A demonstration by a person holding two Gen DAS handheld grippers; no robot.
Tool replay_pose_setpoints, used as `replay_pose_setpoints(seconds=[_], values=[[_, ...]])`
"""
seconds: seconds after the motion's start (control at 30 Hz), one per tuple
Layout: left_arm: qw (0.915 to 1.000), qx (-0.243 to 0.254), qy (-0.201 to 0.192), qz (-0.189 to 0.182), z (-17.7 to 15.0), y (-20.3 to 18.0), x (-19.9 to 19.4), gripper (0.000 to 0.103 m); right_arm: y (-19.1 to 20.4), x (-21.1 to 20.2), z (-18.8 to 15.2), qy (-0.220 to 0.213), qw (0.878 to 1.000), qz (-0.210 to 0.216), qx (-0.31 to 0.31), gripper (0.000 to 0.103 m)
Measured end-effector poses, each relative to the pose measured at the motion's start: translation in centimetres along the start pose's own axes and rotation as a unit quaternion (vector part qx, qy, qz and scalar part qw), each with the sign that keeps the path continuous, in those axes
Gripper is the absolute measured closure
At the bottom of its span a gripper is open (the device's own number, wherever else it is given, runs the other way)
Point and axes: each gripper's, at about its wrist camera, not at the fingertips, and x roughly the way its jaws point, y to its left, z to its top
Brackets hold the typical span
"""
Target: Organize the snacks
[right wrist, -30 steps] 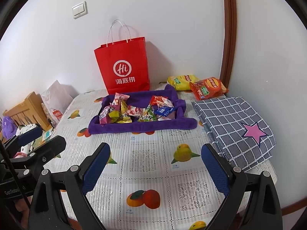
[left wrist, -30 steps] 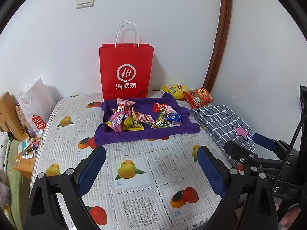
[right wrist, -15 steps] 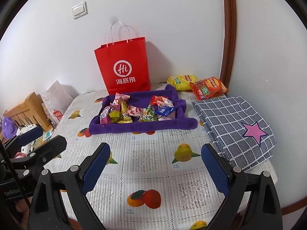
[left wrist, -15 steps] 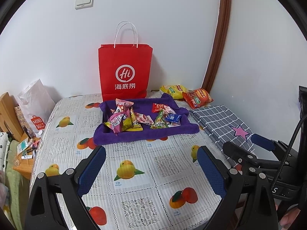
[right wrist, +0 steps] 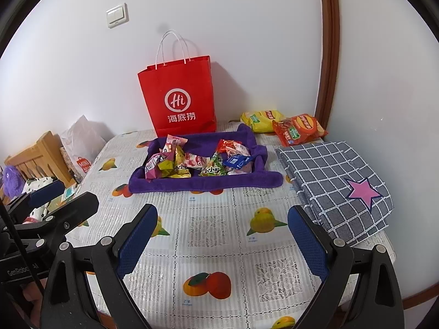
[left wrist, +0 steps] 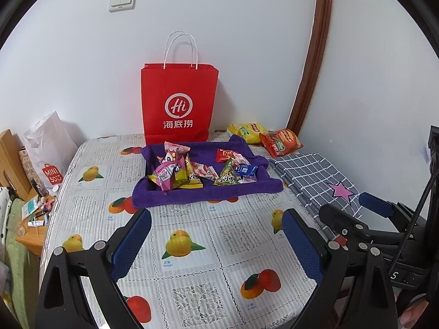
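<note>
Two claws, the left gripper and right gripper, hang wide apart and empty at the table's near edge. Snack packets lie ahead in a purple cloth tray, stretched crosswise, about equally near both. Bare tablecloth lies between.

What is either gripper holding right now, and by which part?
Nothing. The left gripper and right gripper both stand open over bare tablecloth, well short of the snacks in the purple towel tray.
</note>
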Motion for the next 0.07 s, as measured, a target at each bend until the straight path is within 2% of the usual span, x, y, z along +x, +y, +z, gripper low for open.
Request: replay_pose_setpoints(seconds=[0.07], values=[[1.0000,0.004,-0.002,-0.001,-0.02,-0.03,0.05,0.007,-0.03,0.05,-0.02,-0.001,1.000,0.001,0.001,0.008]])
